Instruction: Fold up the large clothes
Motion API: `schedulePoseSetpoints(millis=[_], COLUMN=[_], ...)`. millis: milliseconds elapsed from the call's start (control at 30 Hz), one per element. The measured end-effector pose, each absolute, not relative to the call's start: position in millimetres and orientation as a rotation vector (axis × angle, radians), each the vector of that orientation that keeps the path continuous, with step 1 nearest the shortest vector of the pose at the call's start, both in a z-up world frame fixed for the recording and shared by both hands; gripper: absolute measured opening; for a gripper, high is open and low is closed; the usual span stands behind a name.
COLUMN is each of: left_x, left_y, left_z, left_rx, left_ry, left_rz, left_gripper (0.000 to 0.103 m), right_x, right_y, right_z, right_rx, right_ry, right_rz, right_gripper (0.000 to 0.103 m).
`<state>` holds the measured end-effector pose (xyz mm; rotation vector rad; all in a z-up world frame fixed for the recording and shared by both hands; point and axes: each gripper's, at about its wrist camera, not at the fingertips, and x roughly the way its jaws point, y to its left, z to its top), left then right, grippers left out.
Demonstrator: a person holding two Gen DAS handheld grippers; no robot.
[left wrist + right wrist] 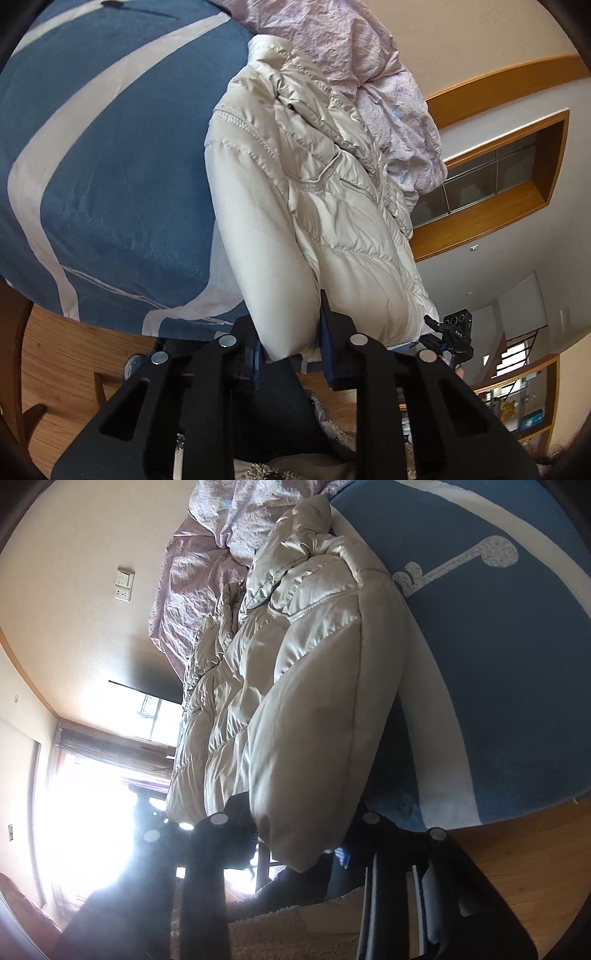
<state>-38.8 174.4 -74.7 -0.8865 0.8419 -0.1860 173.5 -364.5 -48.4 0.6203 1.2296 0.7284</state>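
Pinching the padded jacket [295, 221] hem in both left gripper [291, 354] and right gripper [299, 834]; lift evenly, keeping edges aligned.

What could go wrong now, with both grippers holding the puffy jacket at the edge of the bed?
1. The cream down jacket is thick and glossy; it may slip from the left gripper or the right gripper, since each pinches only an edge.
2. The lilac blanket touches the jacket and could be dragged along.
3. The jacket's end overhangs the blue bedsheet and could slide off.
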Motion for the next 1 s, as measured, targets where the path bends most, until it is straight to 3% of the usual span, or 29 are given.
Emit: schedulePoseSetpoints(millis=[167,500,1000], left_x=[-37.8,-20.3,77.8], left_y=[173.6,186.6,199.5], left_z=[-37.2,22.8,104.1], left_rx=[-0.792,-0.72,-0.53], left_ry=[0.744,0.538,0.434], left_rz=[-0.153,-0.065,0.127], left_gripper=[0.019,0.019,0.019], right_x=[170.1,156.2,221.7], right_y=[-357.6,-327.4,-235.5], right_z=[-22.7,60.0,157.2], right_rx=[0.533,0.293,-0.015], right_ry=[1.137,0.733,0.333], right_rz=[0.703,0.596,0.303], right_gripper=[0.024,0.021,0.018])
